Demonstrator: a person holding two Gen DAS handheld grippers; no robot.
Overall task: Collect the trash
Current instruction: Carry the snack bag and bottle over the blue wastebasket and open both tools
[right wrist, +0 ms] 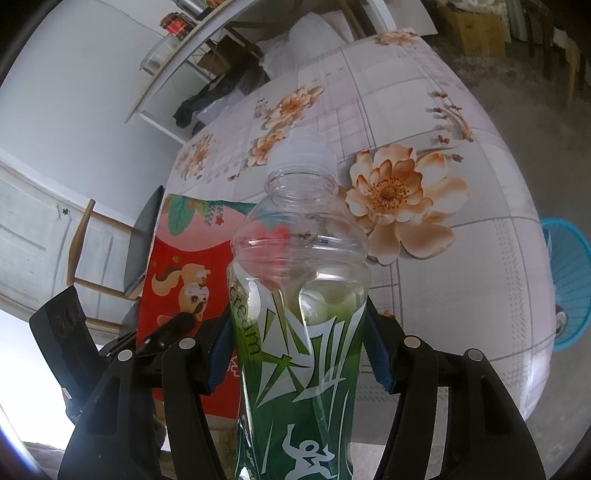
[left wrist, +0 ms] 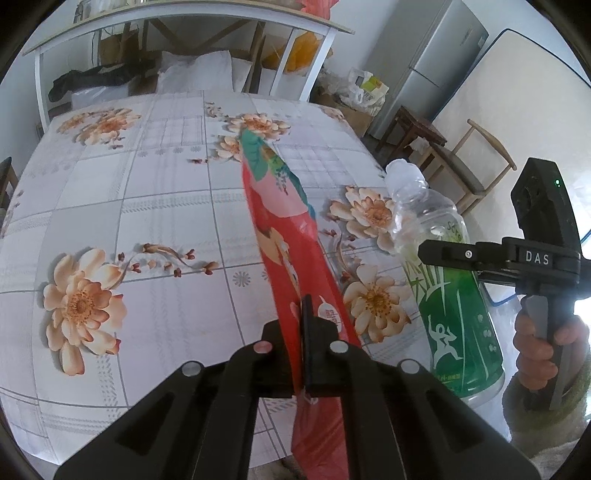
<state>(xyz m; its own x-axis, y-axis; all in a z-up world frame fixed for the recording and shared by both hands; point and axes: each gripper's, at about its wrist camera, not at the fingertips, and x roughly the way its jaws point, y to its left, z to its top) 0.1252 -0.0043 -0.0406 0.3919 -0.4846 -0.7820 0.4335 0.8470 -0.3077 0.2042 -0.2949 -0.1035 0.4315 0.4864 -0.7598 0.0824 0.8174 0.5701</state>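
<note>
Clamped flat in the left gripper, a glossy red snack wrapper — thin, crinkled; the right gripper squeezes a clear, green-labelled plastic bottle above the floral tablecloth.

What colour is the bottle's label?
Green with white markings on the bottle, clearest in the right wrist view.

floral-clothed table, white shelf desk, grey fridge, wooden chair, concrete floor.

Counter draped in a pale checked cloth printed with orange flowers, grey grid lines across it, its surface bare in both views apart from the printed pattern, far edge beside a white shelf frame
</note>
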